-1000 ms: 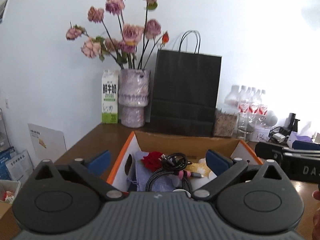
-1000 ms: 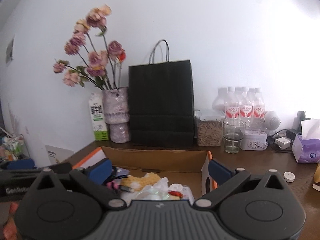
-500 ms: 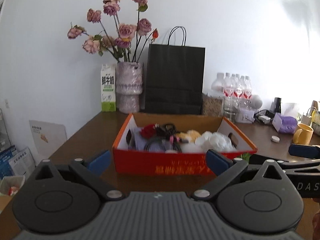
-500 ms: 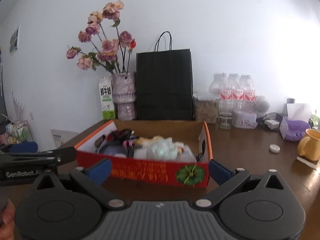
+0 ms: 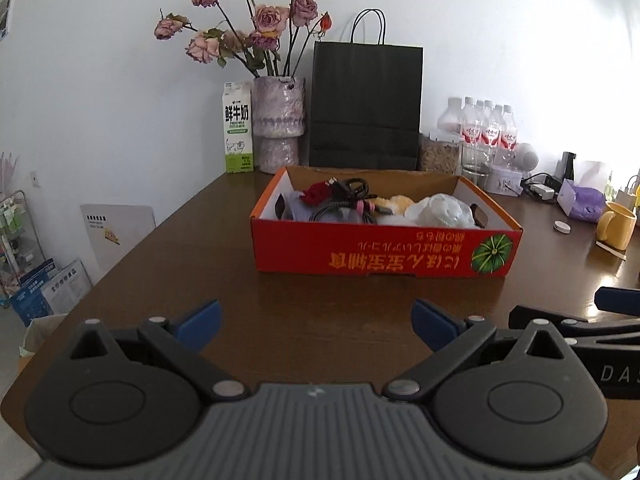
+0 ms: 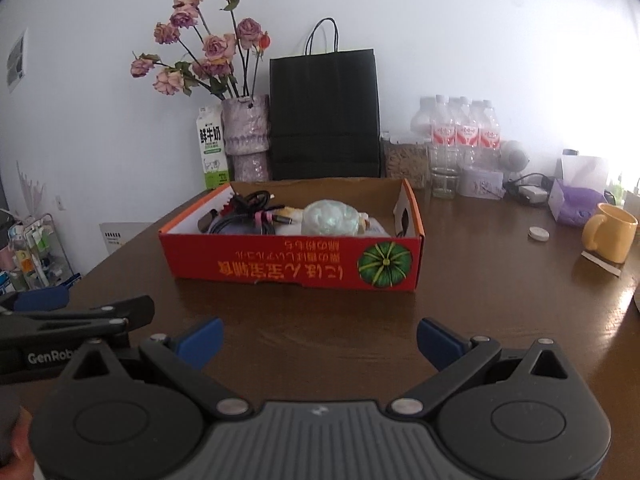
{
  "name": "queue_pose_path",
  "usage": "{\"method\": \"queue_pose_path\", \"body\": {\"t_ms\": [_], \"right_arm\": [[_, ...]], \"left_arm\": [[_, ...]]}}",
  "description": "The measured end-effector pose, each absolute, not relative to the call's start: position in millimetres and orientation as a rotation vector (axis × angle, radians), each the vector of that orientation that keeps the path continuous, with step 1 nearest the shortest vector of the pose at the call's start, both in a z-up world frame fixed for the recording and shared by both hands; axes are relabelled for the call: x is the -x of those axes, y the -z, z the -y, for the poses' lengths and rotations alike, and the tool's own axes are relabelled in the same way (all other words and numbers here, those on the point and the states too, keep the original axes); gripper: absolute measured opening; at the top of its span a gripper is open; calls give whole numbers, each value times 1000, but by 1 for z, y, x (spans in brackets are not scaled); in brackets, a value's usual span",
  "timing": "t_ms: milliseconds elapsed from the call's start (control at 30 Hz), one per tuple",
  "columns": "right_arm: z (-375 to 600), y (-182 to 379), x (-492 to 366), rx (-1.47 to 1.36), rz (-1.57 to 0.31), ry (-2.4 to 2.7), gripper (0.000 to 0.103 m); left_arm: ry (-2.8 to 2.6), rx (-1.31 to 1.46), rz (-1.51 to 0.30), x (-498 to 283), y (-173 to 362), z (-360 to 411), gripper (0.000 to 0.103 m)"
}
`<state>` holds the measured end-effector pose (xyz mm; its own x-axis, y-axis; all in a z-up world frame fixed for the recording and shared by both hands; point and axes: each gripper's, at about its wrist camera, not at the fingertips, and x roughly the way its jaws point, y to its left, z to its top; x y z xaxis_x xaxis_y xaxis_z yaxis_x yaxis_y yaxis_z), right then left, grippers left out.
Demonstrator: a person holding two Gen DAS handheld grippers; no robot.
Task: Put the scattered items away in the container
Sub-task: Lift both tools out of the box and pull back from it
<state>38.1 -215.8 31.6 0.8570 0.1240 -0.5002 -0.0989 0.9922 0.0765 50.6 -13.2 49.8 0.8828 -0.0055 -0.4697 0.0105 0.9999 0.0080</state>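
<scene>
Two hand-held grippers, left [image 5: 316, 320] and right [image 6: 320, 338], were spread apart and empty; one red box [image 5: 384, 254] sat on one table [image 5: 200, 240].

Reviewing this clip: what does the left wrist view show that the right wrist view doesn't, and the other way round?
Only the left wrist view shows the red fabric flower in the box. Only the right wrist view shows the empty glass by the bottles. Both show the red cardboard box holding cables, the black paper bag, the yellow mug, and both open grippers, left and right.

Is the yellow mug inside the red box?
No, the yellow mug stands on the table, apart from the red box.
</scene>
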Motion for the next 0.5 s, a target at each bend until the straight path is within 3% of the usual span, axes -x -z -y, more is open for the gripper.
{"method": "queue_pose_path", "body": {"t_ms": [500], "right_arm": [[220,-26,-36,-65,-560,-110,103]], "left_arm": [[-8,-25,-516,-49,-46,18,103]]}}
